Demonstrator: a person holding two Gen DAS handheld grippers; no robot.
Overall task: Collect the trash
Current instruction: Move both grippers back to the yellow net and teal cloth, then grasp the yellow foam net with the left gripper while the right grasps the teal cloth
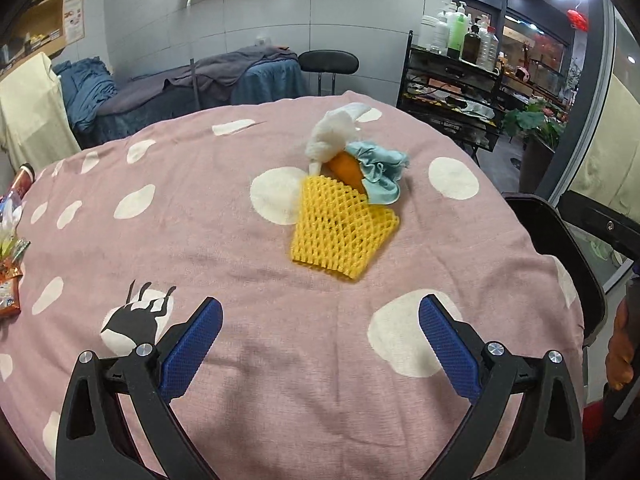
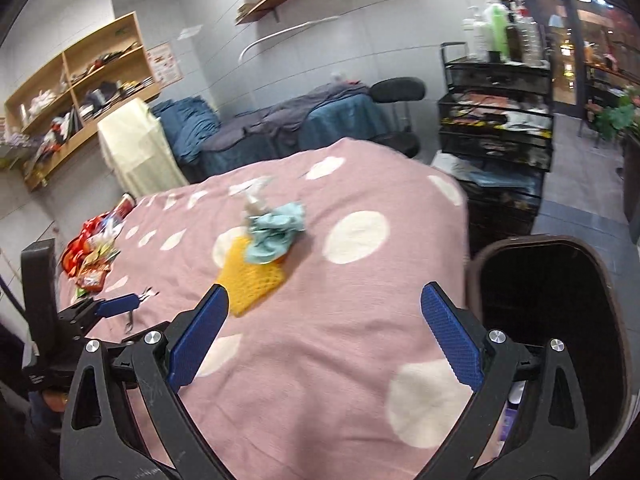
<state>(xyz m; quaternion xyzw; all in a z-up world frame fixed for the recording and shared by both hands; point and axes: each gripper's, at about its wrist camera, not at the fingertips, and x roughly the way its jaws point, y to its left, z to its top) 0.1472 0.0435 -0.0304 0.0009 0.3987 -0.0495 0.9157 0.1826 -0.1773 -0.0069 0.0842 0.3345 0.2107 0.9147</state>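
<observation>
A heap of trash lies mid-table: a yellow foam fruit net (image 1: pixel 340 228), an orange peel (image 1: pixel 347 170), a crumpled light-blue wrapper (image 1: pixel 378 174) and a white tissue (image 1: pixel 334 132). The heap also shows in the right wrist view, with the net (image 2: pixel 252 276) and the blue wrapper (image 2: pixel 274 232). My left gripper (image 1: pixel 320 320) is open and empty, hovering short of the net. My right gripper (image 2: pixel 324 312) is open and empty above the table's near right side, and the left gripper (image 2: pixel 116 306) shows at its left. A dark bin (image 2: pixel 552 312) stands open beside the table on the right.
The table wears a pink cloth with white dots (image 1: pixel 200 216). Snack wrappers (image 2: pixel 92 256) lie at its left edge, also visible in the left wrist view (image 1: pixel 10 276). A black rack with bottles (image 2: pixel 496 112), a stool (image 1: pixel 328 62) and a covered bed (image 1: pixel 208 80) stand beyond.
</observation>
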